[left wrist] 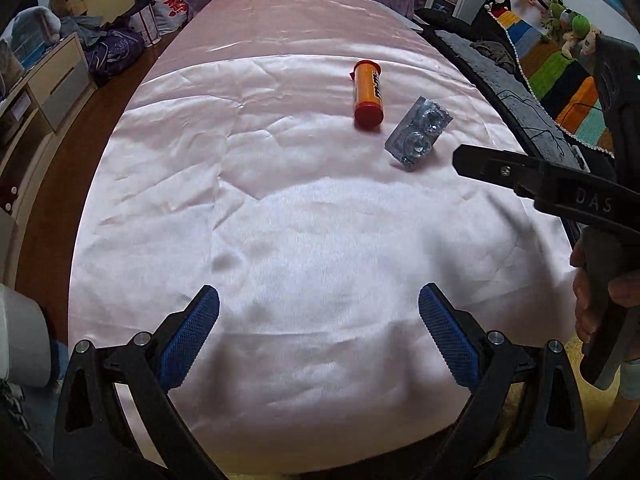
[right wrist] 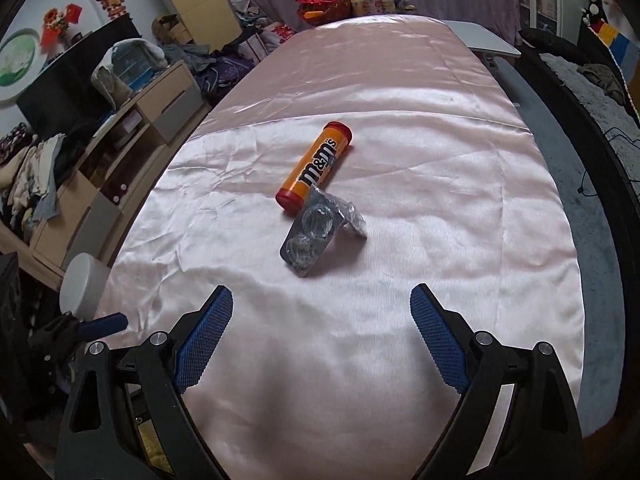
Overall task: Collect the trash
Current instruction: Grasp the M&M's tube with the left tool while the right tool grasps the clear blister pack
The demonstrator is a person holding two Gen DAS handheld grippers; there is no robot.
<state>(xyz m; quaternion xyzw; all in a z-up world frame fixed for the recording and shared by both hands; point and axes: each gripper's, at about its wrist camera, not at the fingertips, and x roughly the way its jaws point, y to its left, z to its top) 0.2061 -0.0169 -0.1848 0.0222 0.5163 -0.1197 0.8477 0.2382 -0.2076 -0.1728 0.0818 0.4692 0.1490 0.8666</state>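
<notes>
Satin cloth (right wrist: 400,152) bears cylindrical tube (right wrist: 314,168).

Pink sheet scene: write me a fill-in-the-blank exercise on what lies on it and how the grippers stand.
1. The candy tube has an orange body and a ____ cap.
2. The empty blister pack has ____ round pockets.
3. Both things lie on the ____ sheet.
4. The right gripper and the left gripper both have their jaws ____, with nothing between them.

Missing words: red; two; pink; open
</notes>
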